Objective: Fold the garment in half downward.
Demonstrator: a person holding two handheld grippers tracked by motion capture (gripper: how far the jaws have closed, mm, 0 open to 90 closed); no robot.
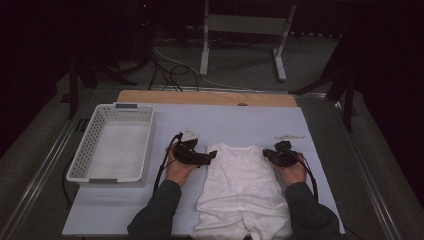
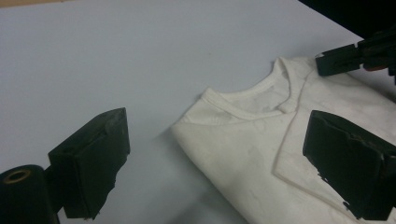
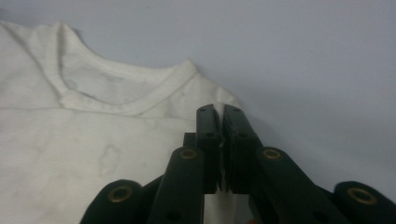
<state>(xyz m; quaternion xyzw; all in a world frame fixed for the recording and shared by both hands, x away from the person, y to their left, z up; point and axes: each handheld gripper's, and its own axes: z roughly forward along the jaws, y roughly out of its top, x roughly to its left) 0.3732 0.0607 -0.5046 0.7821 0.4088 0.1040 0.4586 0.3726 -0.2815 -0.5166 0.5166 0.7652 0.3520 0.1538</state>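
A folded white T-shirt [image 1: 245, 187] lies on the white sheet [image 1: 240, 122] covering the table, its neckline pointing away from the person and its lower end reaching the near edge. The left gripper [image 1: 212, 156] sits at the shirt's left shoulder, held in the left hand [image 1: 178, 170], and its jaws stand wide apart. In the left gripper view one jaw hangs over bare sheet beside the shirt [image 2: 261, 154], the other over the cloth, so the folded shoulder edge and collar lie in the gap between them; whether either jaw touches the fabric cannot be told. The right gripper [image 1: 266, 154], in the right hand [image 1: 292, 172], is at the shirt's right shoulder. In the right gripper view its jaws [image 3: 222, 112] are pressed together with a thin strip of white cloth showing between them, pinching the shirt's [image 3: 70, 154] shoulder edge just beside the collar. A white perforated plastic basket [image 1: 92, 150] stands on the sheet to the left, well apart from the shirt.
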